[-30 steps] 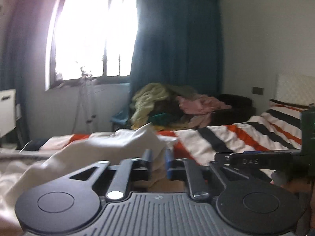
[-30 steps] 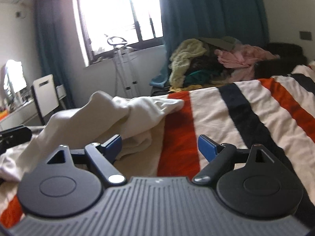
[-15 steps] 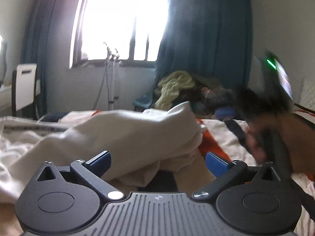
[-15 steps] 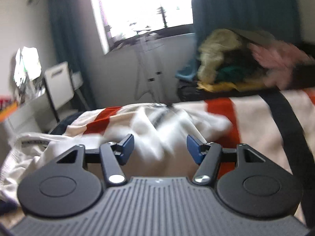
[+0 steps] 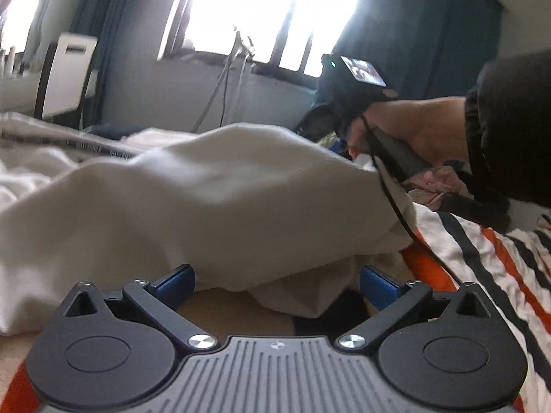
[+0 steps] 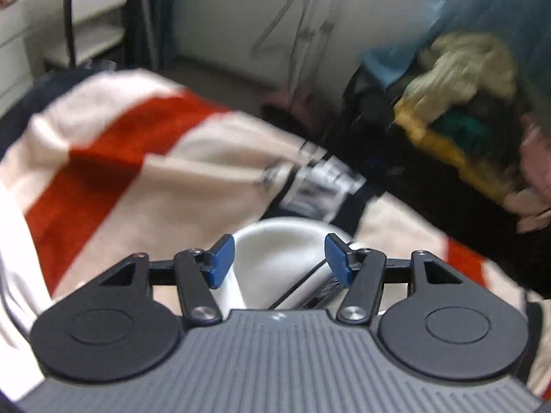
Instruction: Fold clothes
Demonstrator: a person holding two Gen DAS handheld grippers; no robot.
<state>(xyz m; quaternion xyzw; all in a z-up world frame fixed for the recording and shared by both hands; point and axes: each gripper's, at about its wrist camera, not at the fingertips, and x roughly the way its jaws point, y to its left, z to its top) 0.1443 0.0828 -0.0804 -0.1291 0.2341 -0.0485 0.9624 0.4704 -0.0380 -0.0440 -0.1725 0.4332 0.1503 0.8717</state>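
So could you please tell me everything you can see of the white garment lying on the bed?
The white garment is a cream-white piece of soft, matte cloth, lying crumpled in a loose mound on the striped bedspread. One fold bulges up high while lower layers sag beneath it. It sits just ahead of the open left tool, whose blue tips are apart from the cloth. In the right wrist view a rounded fold sits between the open right tool tips. Its type cannot be told.
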